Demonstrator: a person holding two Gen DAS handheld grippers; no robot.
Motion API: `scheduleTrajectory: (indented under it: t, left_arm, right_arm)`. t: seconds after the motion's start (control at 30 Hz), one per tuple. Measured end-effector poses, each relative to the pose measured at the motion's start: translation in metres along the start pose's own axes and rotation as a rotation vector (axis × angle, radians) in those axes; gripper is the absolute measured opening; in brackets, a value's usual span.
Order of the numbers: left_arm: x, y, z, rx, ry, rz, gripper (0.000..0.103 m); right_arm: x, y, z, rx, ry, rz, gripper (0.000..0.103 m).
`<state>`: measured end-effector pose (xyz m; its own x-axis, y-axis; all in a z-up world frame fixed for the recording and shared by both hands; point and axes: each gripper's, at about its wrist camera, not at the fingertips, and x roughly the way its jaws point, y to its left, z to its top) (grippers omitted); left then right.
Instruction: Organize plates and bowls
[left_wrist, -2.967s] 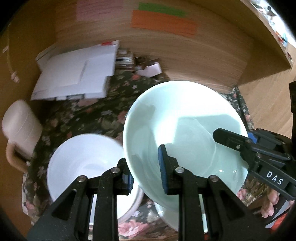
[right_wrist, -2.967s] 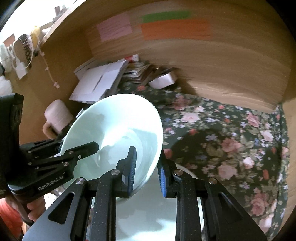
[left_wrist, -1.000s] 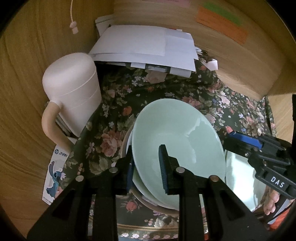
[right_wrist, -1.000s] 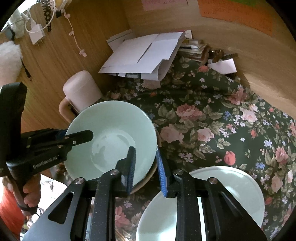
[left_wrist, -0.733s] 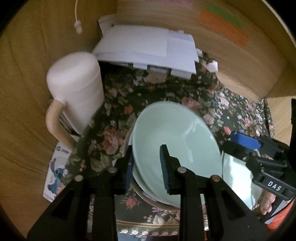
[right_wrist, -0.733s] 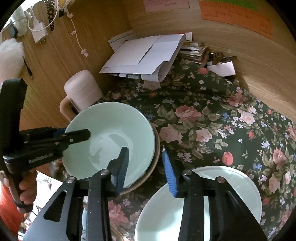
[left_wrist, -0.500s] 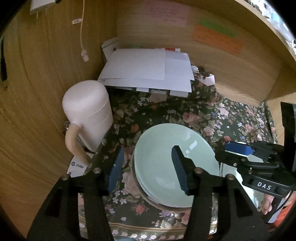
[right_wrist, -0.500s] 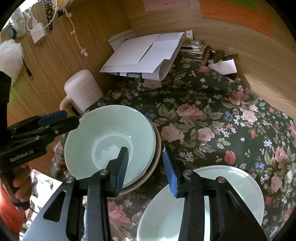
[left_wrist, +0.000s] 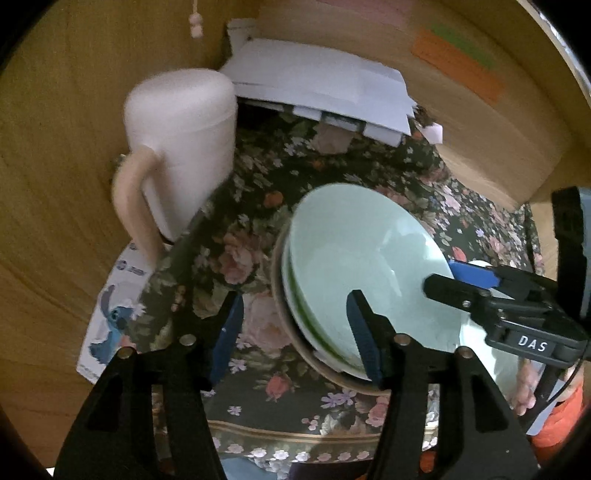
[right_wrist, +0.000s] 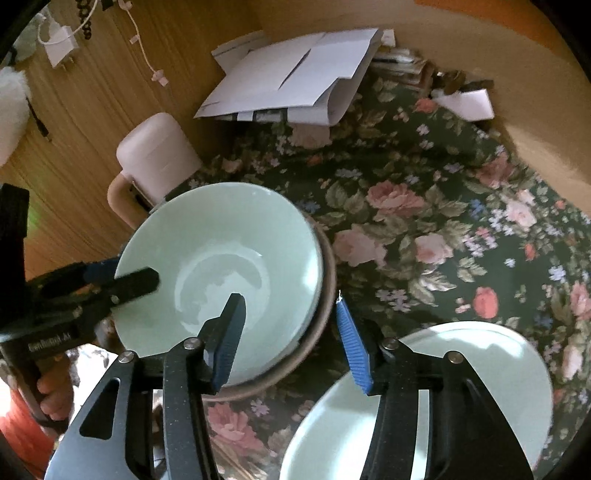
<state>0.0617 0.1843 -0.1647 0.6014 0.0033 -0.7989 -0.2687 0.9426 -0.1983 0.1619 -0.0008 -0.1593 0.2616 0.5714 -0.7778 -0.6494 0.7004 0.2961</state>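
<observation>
A pale green bowl (left_wrist: 354, 258) (right_wrist: 221, 266) sits nested on top of a stack of bowls, whose brown outer rim (right_wrist: 325, 295) shows around it, on the floral cloth. My left gripper (left_wrist: 295, 336) is open and straddles the stack's near-left rim without holding it. My right gripper (right_wrist: 288, 336) is open and straddles the stack's right rim. A pale green plate (right_wrist: 443, 391) lies on the cloth to the right of the stack, under my right gripper's right finger. The right gripper also shows in the left wrist view (left_wrist: 461, 284), the left one in the right wrist view (right_wrist: 122, 277).
A pink lidded mug (left_wrist: 177, 147) (right_wrist: 155, 158) stands left of the stack by the wooden wall. White papers (left_wrist: 317, 85) (right_wrist: 295, 74) lie at the back. A Stitch leaflet (left_wrist: 110, 325) lies at the cloth's left edge. Wooden walls enclose the back and left.
The green bowl was lowered onto the stack. Both grippers then opened and let go of it, and the left gripper has since moved closer to the stack.
</observation>
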Motion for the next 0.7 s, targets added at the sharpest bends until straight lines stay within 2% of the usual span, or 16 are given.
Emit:
scheduleTrajectory:
  t: [0.17,0.27,0.37,0.43,0.53,0.7]
  left_arm:
    - [0.014,-0.002,-0.003,-0.005,0.044,-0.036,0.057]
    - [0.02,-0.004,-0.005,-0.009,0.056,-0.053,0.048]
    - [0.025,-0.005,-0.005,-0.016,0.061,-0.052,0.044]
    - [0.025,-0.005,-0.004,-0.02,0.058,-0.052,0.044]
    - [0.024,-0.005,-0.003,-0.031,0.053,-0.053,0.044]
    - [0.023,-0.01,-0.003,-0.023,0.042,-0.017,0.044]
  right_arm:
    - [0.011,0.0,-0.001,0.001,0.031,0.01,0.05]
    - [0.018,0.001,-0.001,-0.002,0.055,0.016,0.049]
    - [0.022,0.001,-0.001,-0.002,0.056,0.001,0.045]
    - [0.023,0.0,0.0,-0.006,0.051,-0.014,0.038]
    - [0.024,-0.005,0.001,0.016,0.053,-0.004,0.033]
    - [0.024,-0.003,0.003,0.016,0.045,-0.018,0.031]
